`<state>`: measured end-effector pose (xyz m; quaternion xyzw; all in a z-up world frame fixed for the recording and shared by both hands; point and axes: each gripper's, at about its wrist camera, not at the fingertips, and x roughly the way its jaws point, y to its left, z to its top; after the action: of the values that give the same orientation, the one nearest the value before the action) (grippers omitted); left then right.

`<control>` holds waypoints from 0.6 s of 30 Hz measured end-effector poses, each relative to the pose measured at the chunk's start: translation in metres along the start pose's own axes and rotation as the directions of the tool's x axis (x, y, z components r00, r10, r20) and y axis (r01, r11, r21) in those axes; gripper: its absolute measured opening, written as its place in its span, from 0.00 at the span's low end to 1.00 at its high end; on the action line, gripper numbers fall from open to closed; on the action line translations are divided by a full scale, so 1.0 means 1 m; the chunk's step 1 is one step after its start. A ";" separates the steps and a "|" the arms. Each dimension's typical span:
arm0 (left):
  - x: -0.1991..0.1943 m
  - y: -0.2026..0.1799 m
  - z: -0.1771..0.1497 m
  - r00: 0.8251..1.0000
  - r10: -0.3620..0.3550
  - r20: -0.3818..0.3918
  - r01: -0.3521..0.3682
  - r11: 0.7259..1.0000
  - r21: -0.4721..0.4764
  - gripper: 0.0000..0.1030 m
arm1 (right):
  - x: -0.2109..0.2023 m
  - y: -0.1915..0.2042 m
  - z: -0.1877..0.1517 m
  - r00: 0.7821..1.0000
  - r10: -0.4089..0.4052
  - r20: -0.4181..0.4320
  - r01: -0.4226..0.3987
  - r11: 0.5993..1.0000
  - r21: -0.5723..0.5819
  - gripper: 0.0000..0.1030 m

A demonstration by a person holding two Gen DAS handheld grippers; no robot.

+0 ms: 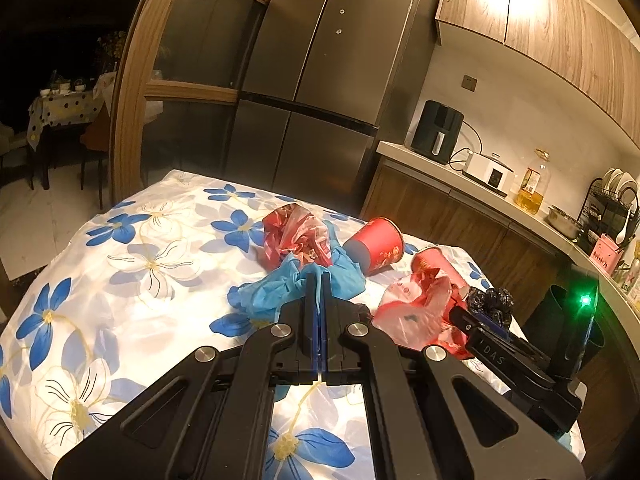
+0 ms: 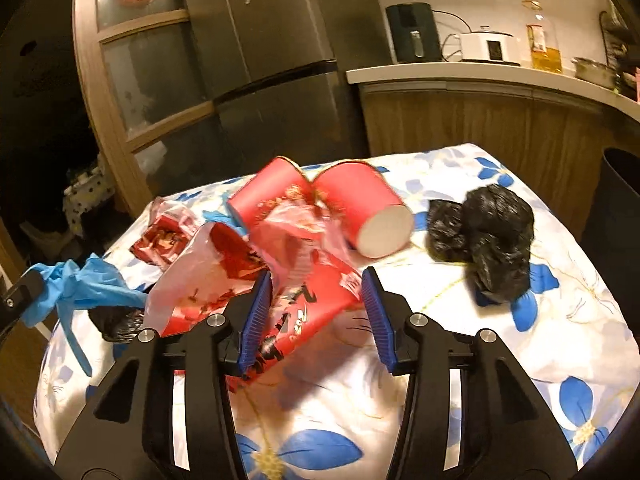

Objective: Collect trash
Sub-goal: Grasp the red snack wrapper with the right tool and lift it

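Observation:
My left gripper [image 1: 320, 280] is shut on a crumpled blue glove [image 1: 276, 292], which also shows in the right wrist view [image 2: 88, 284], held just above the flowered tablecloth [image 1: 120, 280]. My right gripper [image 2: 316, 280] is open, its jaws on either side of a red plastic bag [image 2: 304, 300], which also shows in the left wrist view [image 1: 416, 316]. Two red paper cups [image 2: 360, 208] [image 2: 268, 196] lie on their sides behind it. Crumpled black bags [image 2: 488, 232] lie to the right. Another red bag [image 1: 296, 236] lies beyond the glove.
A dark bin [image 1: 560, 320] stands right of the table, also in the right wrist view [image 2: 620, 200]. A steel fridge [image 1: 320, 80] and a counter [image 1: 460, 184] with appliances stand behind. A small black bag [image 2: 116, 320] lies near the table's left edge.

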<state>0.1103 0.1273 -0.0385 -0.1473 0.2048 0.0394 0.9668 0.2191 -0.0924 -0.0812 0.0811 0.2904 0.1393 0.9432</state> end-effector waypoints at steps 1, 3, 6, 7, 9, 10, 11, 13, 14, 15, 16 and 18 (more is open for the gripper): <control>-0.001 0.000 0.000 1.000 0.000 0.001 0.000 1.000 0.003 0.00 | 0.000 -0.002 -0.001 1.000 -0.005 -0.003 0.005 1.000 0.002 0.47; -0.002 -0.001 0.000 1.000 -0.002 0.001 0.002 1.000 0.002 0.00 | 0.004 -0.006 -0.003 1.000 0.002 -0.025 -0.002 1.000 0.014 0.47; -0.002 -0.002 0.001 1.000 -0.004 0.001 0.004 1.000 0.003 0.00 | 0.010 -0.014 -0.007 0.998 0.023 -0.059 -0.020 0.998 0.059 0.38; -0.003 -0.002 0.001 1.000 -0.004 0.001 0.004 1.000 0.006 0.00 | 0.011 -0.016 -0.008 0.997 0.034 -0.067 -0.029 0.997 0.068 0.29; -0.004 -0.003 0.001 1.000 -0.005 0.003 0.005 1.000 0.008 0.00 | 0.012 -0.018 -0.009 0.996 0.048 -0.076 -0.043 0.996 0.073 0.14; -0.004 -0.004 0.001 1.000 -0.006 0.003 0.006 1.000 0.009 0.00 | 0.011 -0.018 -0.009 0.996 0.058 -0.072 -0.053 0.996 0.066 0.03; -0.004 -0.005 0.001 1.000 -0.007 0.002 0.007 1.000 0.011 0.00 | 0.008 -0.015 -0.009 0.996 0.058 -0.064 -0.054 0.997 0.053 0.01; -0.005 -0.009 0.000 1.000 -0.009 0.002 0.009 1.000 0.014 0.00 | 0.002 -0.013 -0.008 0.998 0.050 -0.042 -0.049 0.998 0.030 0.00; -0.005 -0.009 0.000 1.000 -0.010 0.003 0.010 1.000 0.016 0.00 | -0.002 -0.012 -0.007 0.998 0.047 -0.032 -0.046 0.999 0.023 0.00; -0.006 -0.011 0.000 1.000 -0.011 0.006 0.011 1.000 0.021 0.00 | -0.005 -0.012 -0.006 0.999 0.046 -0.025 -0.046 0.999 0.023 0.00; -0.007 -0.013 0.000 1.000 -0.012 0.008 0.012 1.000 0.025 0.00 | -0.008 -0.014 -0.005 0.999 0.046 -0.018 -0.045 0.999 0.025 0.00; -0.010 -0.016 0.000 1.000 -0.013 0.014 0.012 0.999 0.031 0.00 | -0.015 -0.015 -0.004 0.999 0.043 -0.003 -0.043 0.999 0.025 0.00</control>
<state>0.1034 0.1118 -0.0302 -0.1334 0.1978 0.0312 0.9706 0.2084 -0.1111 -0.0798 0.0988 0.2920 0.1559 0.9384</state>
